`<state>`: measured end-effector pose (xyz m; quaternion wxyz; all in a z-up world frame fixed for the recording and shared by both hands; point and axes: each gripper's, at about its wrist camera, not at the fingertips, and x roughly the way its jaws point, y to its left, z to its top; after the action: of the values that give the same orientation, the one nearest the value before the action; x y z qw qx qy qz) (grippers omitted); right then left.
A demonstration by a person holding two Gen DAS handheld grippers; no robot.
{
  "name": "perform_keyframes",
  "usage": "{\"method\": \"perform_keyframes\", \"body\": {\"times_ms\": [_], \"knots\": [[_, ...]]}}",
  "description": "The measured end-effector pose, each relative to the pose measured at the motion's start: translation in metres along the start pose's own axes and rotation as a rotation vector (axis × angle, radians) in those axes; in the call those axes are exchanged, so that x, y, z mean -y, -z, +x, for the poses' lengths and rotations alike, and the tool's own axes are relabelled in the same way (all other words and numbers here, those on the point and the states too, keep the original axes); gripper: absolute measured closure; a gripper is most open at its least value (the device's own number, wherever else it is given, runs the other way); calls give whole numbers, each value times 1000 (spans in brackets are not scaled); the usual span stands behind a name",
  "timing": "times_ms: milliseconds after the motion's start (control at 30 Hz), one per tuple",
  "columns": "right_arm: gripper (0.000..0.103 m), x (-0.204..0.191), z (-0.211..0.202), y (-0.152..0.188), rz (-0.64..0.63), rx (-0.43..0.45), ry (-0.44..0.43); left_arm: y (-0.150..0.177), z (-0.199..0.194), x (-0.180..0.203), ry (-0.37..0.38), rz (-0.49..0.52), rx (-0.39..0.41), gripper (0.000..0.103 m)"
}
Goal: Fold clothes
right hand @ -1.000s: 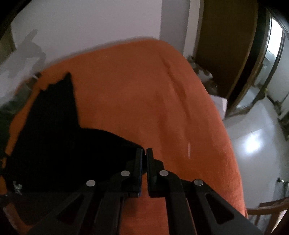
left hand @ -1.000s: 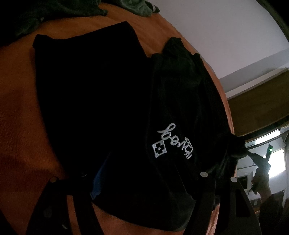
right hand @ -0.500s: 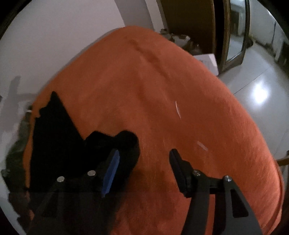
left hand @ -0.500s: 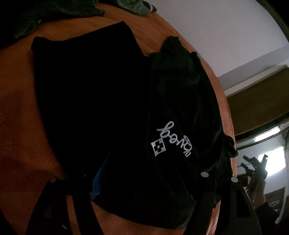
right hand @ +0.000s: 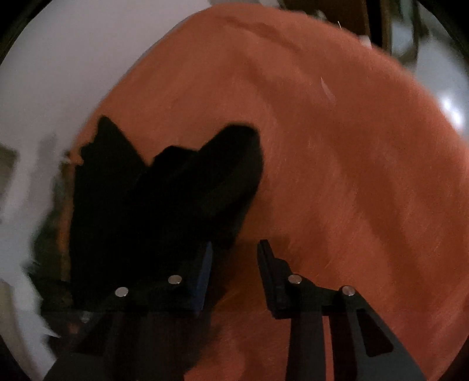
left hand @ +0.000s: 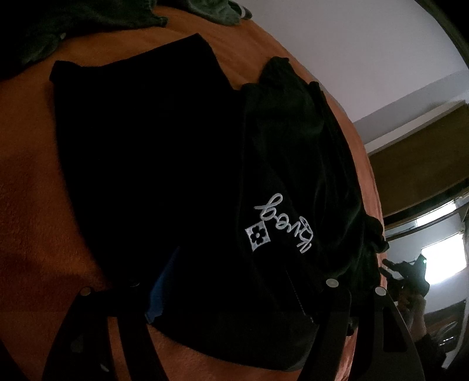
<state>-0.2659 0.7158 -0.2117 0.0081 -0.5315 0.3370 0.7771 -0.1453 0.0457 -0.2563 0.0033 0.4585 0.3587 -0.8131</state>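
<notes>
left gripper (left hand: 234, 296): jaws wide apart, black garment (left hand: 152, 152) draped between and over the fingers
right gripper (right hand: 234, 263): jaws wide, holding nothing, garment just left of it
writing: white cursive logo (left hand: 281, 222) with flower square, upside down, unreadable
garment location: on orange blanket (right hand: 351, 161)

The black garment (left hand: 181, 164) covers the left gripper's (left hand: 234, 281) fingertips, so how its jaws stand cannot be told. The top edge crops the grey clothes (left hand: 88, 17). The right wrist view is blurred, and the garment there is a featureless dark mass.
</notes>
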Motion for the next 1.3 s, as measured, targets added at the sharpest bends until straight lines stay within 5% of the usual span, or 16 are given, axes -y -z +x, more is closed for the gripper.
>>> {"method": "perform_keyframes", "body": {"times_ms": [233, 267, 300, 333, 467, 600, 867, 1067, 1267, 1300], "knots": [[73, -3, 7, 19, -3, -34, -57, 1, -1, 0, 2, -1, -1, 30], [77, -5, 7, 21, -9, -23, -51, 1, -2, -1, 5, -3, -1, 30], [99, -7, 6, 22, -14, -7, -42, 1, -2, -2, 9, -5, -2, 30], [103, -8, 6, 21, -15, 10, -33, 1, -3, -3, 12, -6, -5, 30], [103, 1, -14, 14, 35, 139, -21, 0, -7, -7, 31, -13, -29, 30], [103, 3, -30, 17, 32, 136, -3, -1, -15, -9, 30, -23, -57, 30], [84, 6, -30, 83, 18, -4, -102, 12, -43, 10, -9, 13, -120, 30], [83, -23, -11, 137, -29, -80, -163, 39, -60, 21, -4, 19, -144, 30], [82, -57, 5, 180, -92, -127, -216, 52, -59, 1, -23, -88, -150, 30], [69, -62, 10, 183, -90, -132, -231, 52, -62, -4, -18, -108, -143, 30]]}}
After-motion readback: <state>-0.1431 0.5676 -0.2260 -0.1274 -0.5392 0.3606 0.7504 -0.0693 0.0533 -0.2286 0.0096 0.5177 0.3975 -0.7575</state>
